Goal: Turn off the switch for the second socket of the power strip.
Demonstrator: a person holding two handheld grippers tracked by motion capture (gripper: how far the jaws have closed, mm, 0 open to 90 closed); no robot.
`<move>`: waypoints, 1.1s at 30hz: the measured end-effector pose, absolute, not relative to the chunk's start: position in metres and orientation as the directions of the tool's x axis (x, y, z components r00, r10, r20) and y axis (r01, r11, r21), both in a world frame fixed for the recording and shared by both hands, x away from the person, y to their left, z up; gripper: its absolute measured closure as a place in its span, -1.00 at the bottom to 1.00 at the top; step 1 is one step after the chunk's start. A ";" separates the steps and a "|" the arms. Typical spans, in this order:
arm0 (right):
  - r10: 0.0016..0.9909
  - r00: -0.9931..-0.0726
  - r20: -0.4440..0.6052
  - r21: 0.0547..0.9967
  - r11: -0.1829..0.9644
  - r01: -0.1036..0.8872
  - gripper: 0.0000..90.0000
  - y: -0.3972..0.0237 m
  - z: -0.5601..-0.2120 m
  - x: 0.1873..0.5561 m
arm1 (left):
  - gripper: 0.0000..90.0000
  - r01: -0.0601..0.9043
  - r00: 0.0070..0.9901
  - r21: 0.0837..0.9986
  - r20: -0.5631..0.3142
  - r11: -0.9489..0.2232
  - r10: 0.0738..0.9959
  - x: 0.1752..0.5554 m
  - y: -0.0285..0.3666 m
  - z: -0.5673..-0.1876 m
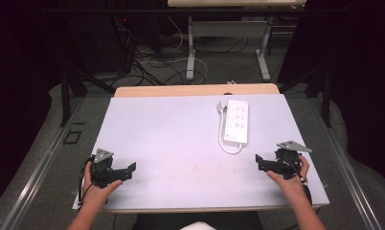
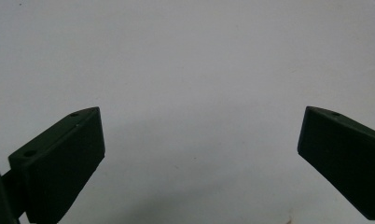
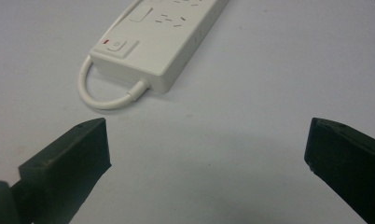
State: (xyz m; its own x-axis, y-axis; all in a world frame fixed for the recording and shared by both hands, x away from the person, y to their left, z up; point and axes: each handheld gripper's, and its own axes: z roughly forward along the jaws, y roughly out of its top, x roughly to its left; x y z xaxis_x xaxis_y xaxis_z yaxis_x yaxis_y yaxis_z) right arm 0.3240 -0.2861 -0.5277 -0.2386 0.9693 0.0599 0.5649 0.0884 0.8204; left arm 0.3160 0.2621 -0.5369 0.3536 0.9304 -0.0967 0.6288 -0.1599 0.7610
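I hold my right gripper [image 1: 261, 163] low over the worktop [image 1: 171, 139] with its jaws spread wide and nothing between them. My left gripper [image 1: 128, 170] is spread just as wide and just as empty, with bare worktop ahead of it.

The thing I am concerned with is the white power strip [image 1: 237, 121]. It lies ahead of my right gripper and a little toward my left, near but not touching, with open worktop between us. In the right gripper view the power strip [image 3: 160, 39] runs away from me on a slant, its near end with the switch [image 3: 115, 45] toward the gripper's left jaw and its far end leaving the top of the picture. So its long axis points more or less away from me, not across the jaws' gap. Its cord [image 3: 99, 91] leaves that near end and loops round on the worktop between the strip and me; in the high view it runs back along the strip's left side to the plug [image 1: 221, 107] at the far end.

My right hand is clearly the nearer one; the left gripper sits well apart, on the far side of the worktop. I judge that a reach forward with the right, closing across the strip's short width, fits how it lies.
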 end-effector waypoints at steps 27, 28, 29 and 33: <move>0.948 -0.317 0.035 0.830 0.149 0.537 -0.84 -0.256 -0.516 0.322 | -0.99 0.632 0.352 0.759 -0.103 -0.155 0.930 0.306 0.259 -0.535; 0.947 -0.321 0.036 0.833 0.149 0.533 -0.83 -0.256 -0.515 0.323 | -0.99 0.632 0.352 0.759 -0.103 -0.155 0.930 0.306 0.259 -0.535; 0.947 -0.321 0.036 0.833 0.149 0.533 -0.83 -0.256 -0.515 0.323 | -0.99 0.633 0.358 0.756 -0.096 -0.166 0.929 0.306 0.259 -0.535; 0.945 -0.324 0.037 0.830 0.151 0.537 -0.79 -0.253 -0.510 0.324 | -0.99 0.634 0.356 0.756 -0.099 -0.162 0.929 0.306 0.258 -0.535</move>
